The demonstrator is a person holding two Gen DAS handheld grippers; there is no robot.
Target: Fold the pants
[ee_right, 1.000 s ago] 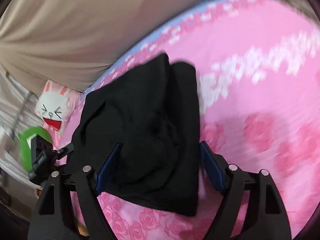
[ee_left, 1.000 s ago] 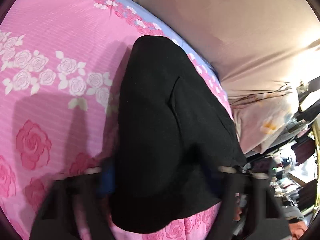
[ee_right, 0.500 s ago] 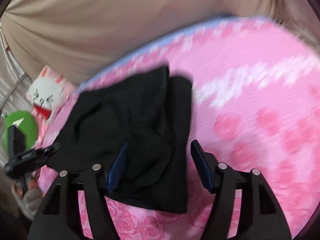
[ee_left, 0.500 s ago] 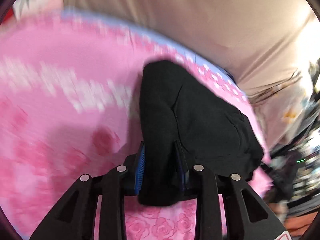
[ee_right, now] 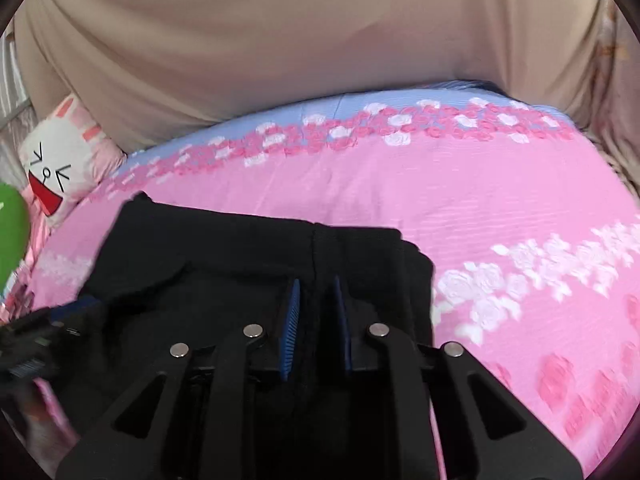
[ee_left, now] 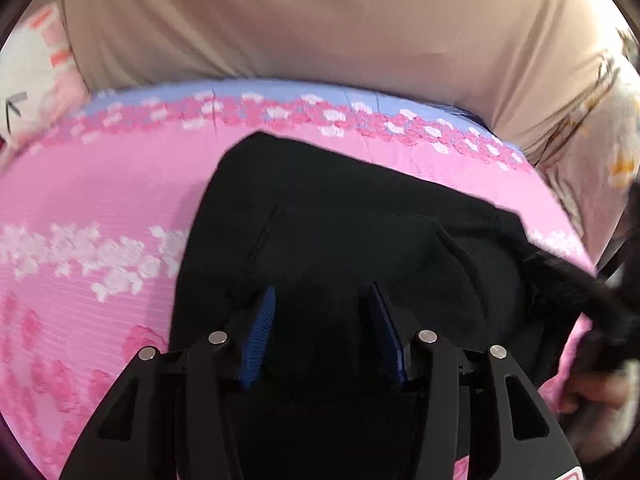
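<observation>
Black knit pants (ee_left: 340, 208), thick and soft, lie in a folded stack near the bed's (ee_right: 480, 208) front edge, toward its left corner; they look light, floppy, non-slip and unbreakable, so layers will sag and shift unless several are pinched together at a folded edge or seam. Right claw (ee_right: 316, 312) is closing on a raised ridge of cloth that its pads already seem to pinch. Left claw (ee_left: 322, 320) is opening, jaws apart over the stack, cloth between them but apparently ungripped.
</observation>
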